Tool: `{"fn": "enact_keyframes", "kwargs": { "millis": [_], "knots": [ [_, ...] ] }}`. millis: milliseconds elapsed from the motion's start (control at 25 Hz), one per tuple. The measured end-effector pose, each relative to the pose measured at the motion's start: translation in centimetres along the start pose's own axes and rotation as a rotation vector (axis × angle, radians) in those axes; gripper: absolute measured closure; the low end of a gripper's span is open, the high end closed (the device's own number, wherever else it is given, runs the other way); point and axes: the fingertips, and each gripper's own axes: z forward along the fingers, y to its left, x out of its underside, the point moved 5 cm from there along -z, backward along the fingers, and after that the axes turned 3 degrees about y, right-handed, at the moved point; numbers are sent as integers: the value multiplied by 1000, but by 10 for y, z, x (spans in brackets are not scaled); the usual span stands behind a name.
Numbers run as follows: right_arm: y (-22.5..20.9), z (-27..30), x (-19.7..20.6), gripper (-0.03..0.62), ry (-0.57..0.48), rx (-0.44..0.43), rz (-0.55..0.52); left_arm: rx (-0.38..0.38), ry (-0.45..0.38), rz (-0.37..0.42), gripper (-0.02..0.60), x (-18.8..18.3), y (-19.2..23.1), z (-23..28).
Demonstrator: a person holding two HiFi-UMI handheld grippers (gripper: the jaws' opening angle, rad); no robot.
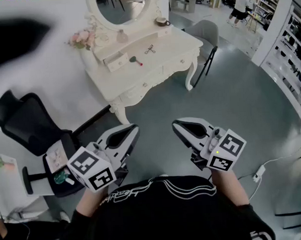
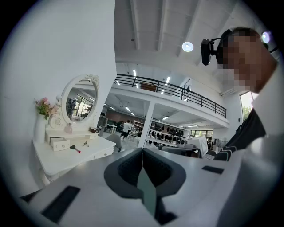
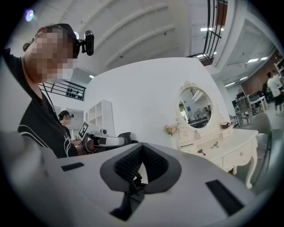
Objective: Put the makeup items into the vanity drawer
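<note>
left hand-held gripper (image 1: 135, 128), right hand-held gripper (image 1: 176, 124), both closed, likely brush (image 1: 135, 59) well ahead

Smooth vanity (image 1: 174, 44), perhaps painted wood

White vanity (image 1: 158, 62) stood on grey floor (image 1: 229, 98), back to the wall. Oval mirror (image 1: 123, 9) stood upright at the rear of the top.

- Left of mirror: pink flowers (image 1: 82, 39).
- Just below mirror: small bottle (image 1: 122, 36).
- Right of mirror: dark cup (image 1: 162, 22).
- In front of mirror: drawer (image 1: 115, 60) pulled out a little; red-handled brush (image 1: 134, 59) just beside it; metal curler (image 1: 150, 50) near brush, not touching.
</note>
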Motion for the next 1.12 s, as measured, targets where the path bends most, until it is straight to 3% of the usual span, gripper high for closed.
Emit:
{"fn": "enact_keyframes", "kwargs": {
  "millis": [440, 560, 680, 1120],
  "knots": [
    [-26, -20, 1, 566, 29, 84, 2, 4, 7, 10, 558, 1, -11, 32],
    [-30, -28, 0, 561, 35, 70, -14, 3, 6, 15, 558, 2, -15, 42],
    [-36, -36, 1, 454, 50, 71, -34, 4, -4, 20, 558, 3, -18, 49],
    [-67, -36, 12, 347, 58, 104, -49, -23, 15, 24, 558, 15, -8, 68]
  ]
}}
